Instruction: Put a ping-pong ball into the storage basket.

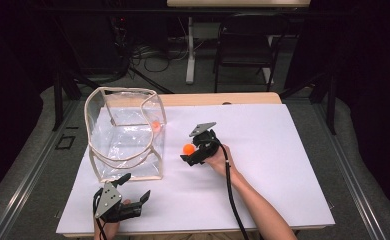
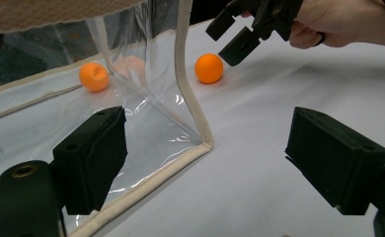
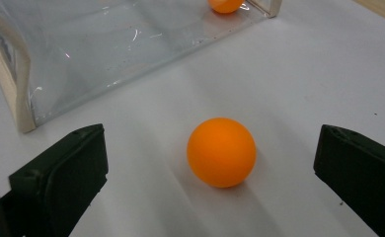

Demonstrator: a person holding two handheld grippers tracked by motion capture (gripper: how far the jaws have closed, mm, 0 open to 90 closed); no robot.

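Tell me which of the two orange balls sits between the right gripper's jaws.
The orange ball on the bare white table, outside the clear bag. The right gripper straddles it, jaws open. The other ball lies inside the bag.

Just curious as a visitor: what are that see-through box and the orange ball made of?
The see-through box looks like soft clear plastic film, glossy and wrinkled, edged with beige fabric-like trim. The orange ball between the right gripper jaws seems smooth matte plastic, probably a ping-pong ball.

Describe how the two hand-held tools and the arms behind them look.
Both tools, left tool and right tool, are black with blocky jaws, each topped by a grey triangular plate. A black cable trails along the bare right forearm. No sleeves visible.
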